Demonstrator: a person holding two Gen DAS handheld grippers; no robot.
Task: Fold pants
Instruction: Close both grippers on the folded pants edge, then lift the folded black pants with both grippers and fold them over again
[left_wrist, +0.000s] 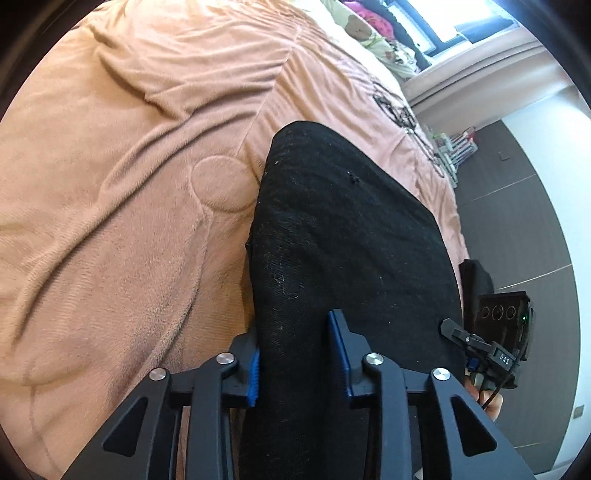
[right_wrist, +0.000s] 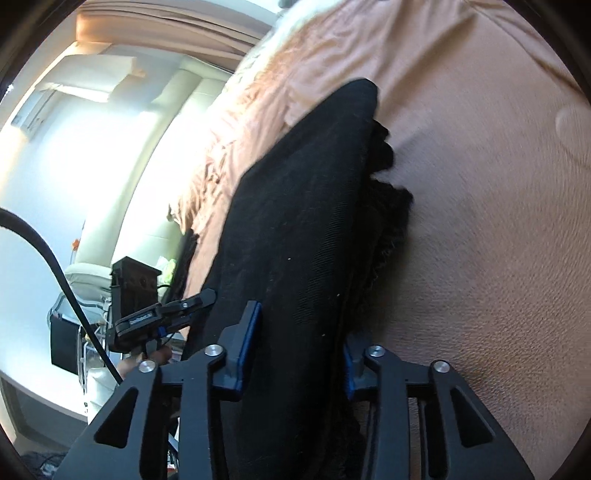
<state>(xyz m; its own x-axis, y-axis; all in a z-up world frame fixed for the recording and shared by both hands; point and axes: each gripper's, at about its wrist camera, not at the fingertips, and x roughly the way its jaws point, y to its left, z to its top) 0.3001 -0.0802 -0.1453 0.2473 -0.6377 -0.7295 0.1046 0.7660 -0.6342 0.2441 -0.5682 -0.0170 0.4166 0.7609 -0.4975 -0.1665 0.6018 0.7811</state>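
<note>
I have one pair of black pants (left_wrist: 332, 229) on the peach blanket (left_wrist: 110, 184), mid-frame (both views); my two tongs, left (left_wrist: 299, 354) and right (right_wrist: 299, 350), each clamp its fabric.

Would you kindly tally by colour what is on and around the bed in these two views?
Black: 3, the pants, left claw, right claw.
Peach: 1, the blanket.
Total: 4.
</note>
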